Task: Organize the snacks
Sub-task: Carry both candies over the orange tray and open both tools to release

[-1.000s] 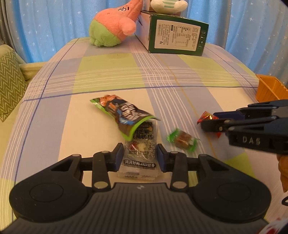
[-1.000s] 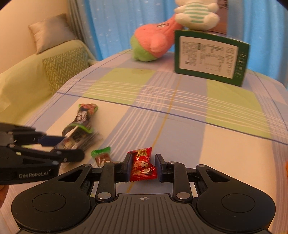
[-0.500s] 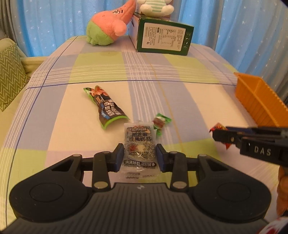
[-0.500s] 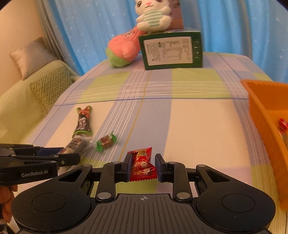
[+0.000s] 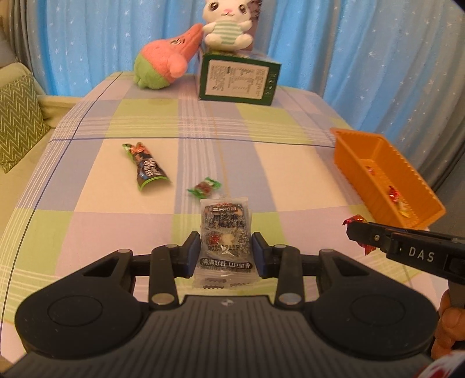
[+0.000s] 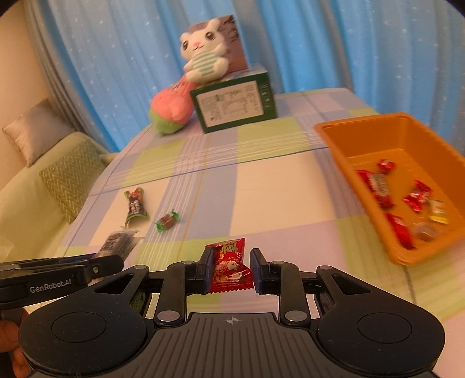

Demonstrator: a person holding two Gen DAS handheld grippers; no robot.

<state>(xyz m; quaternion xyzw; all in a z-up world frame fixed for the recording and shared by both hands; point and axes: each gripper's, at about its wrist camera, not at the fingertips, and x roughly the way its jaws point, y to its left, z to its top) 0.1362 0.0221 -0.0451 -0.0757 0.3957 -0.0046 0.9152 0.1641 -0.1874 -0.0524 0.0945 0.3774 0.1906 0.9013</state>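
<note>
Left tool (image 5: 226, 256): you had it clamped on the clear packet with dark print (image 5: 225, 232), its pads pressed against both long edges, the packet lifted off the tabletop (image 5: 290, 174).
Right tool (image 6: 230, 270): you had it closed on the small red sachet (image 6: 229, 267), which stood upright between the pads and clear of the cloth.
Landmark: the orange basket (image 6: 343, 139) sat at the right edge of the tabletop.
Basket contents: several red wrappers (image 6: 375, 186) and a pale yellowish one lay on its floor; the print was too blurred to read.
Red sachet, place: you held it near the basket's near left corner, outside the rim.
Clear packet, place: you held it well to the left of the basket, above the checked cloth.
Green-ended candy (image 5: 203, 187): it lay on the cloth left of the basket, just beyond the packet you held.
Long dark-and-green packet (image 5: 146, 167): it lay flat farther left of the basket than the candy, apart from it.
Green box (image 5: 238, 80): it stood at the far end of the tabletop, well beyond the basket, with a white rabbit plush (image 5: 228, 24) on top.
Pink and green plush (image 5: 165, 65): it leaned against the box on the side away from the basket.
Your hand (image 5: 449, 325): only part of it showed, under the right tool.
</note>
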